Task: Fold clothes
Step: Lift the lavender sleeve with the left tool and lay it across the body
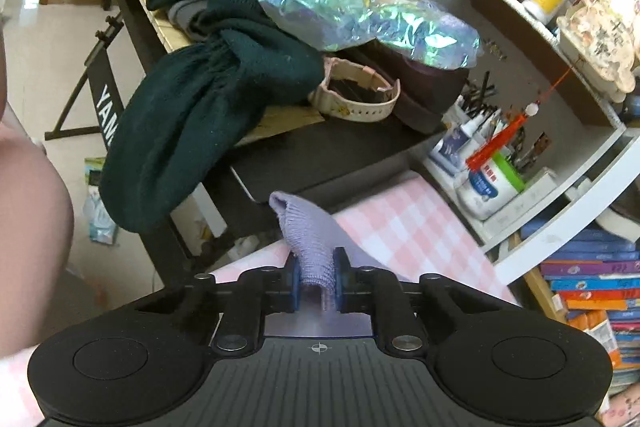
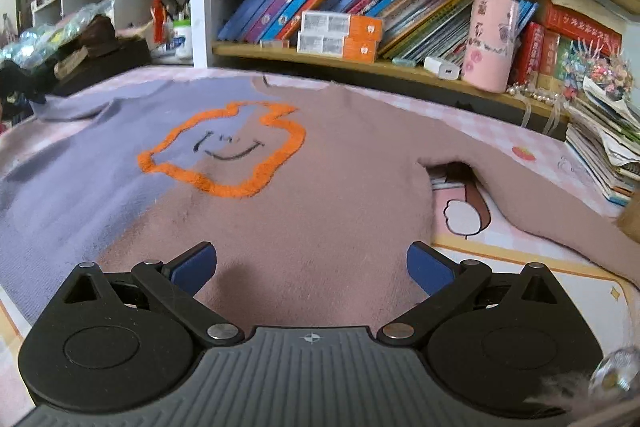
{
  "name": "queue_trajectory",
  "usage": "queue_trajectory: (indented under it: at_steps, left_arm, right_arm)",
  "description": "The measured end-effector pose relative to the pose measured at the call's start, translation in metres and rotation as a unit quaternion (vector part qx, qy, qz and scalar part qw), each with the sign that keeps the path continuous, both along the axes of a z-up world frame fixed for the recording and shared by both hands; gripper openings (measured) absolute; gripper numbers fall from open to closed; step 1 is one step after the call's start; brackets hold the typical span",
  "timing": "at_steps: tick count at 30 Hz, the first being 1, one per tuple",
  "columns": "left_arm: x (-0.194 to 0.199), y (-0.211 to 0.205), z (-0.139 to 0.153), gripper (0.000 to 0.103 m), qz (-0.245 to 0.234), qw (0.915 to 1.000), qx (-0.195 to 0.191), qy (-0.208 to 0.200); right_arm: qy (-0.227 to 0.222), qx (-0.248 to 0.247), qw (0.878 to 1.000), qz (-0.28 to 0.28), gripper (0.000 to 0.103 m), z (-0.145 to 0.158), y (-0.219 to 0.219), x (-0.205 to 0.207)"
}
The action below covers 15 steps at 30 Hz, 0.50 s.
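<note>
Left wrist: gripper on sweater cuff.

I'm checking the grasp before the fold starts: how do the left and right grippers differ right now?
The left gripper is shut, its blue pads pinching a lilac ribbed sweater edge; the right gripper stands wide open with nothing between its pads. The left lifts that fabric off the pink checked cloth, while the right hangs over the sweater's flat brownish-pink half. Both are black with blue pads.
</note>
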<state>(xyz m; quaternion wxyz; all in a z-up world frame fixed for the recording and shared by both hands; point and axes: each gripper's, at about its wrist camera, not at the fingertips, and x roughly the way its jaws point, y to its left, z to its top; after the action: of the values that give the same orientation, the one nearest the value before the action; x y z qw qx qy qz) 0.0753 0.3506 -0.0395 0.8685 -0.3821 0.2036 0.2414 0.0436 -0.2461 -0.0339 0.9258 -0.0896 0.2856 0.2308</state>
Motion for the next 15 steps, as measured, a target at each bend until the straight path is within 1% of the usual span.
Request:
queue_trajectory:
  at_steps: [3,5,9,12,15]
  left_arm:
    - [0.003,-0.015,0.012,0.009,-0.016,0.9993,0.034,-0.002]
    - [0.006,-0.026,0.025,0.009,-0.036,0.9979,0.053,-0.011]
    - [0.019,-0.059,0.058,0.009,-0.089,0.9921,0.074,-0.049]
    - [0.035,-0.095,0.083,0.009,-0.139,0.9832,0.086,-0.082]
    - [0.056,-0.140,0.104,0.009,-0.194,0.9701,0.098,-0.108]
  right_arm:
    - [0.005,-0.016,1.000,0.007,0.103,-0.003,0.006,0.001]
    - [0.007,-0.014,1.000,0.008,0.103,-0.004,0.004,0.001]
    - [0.014,-0.007,1.000,0.008,0.103,-0.005,0.002,0.002]
    - [0.017,-0.004,1.000,0.009,0.103,-0.005,0.001,0.003]
    - [0.018,-0.002,1.000,0.009,0.103,-0.005,0.000,0.003]
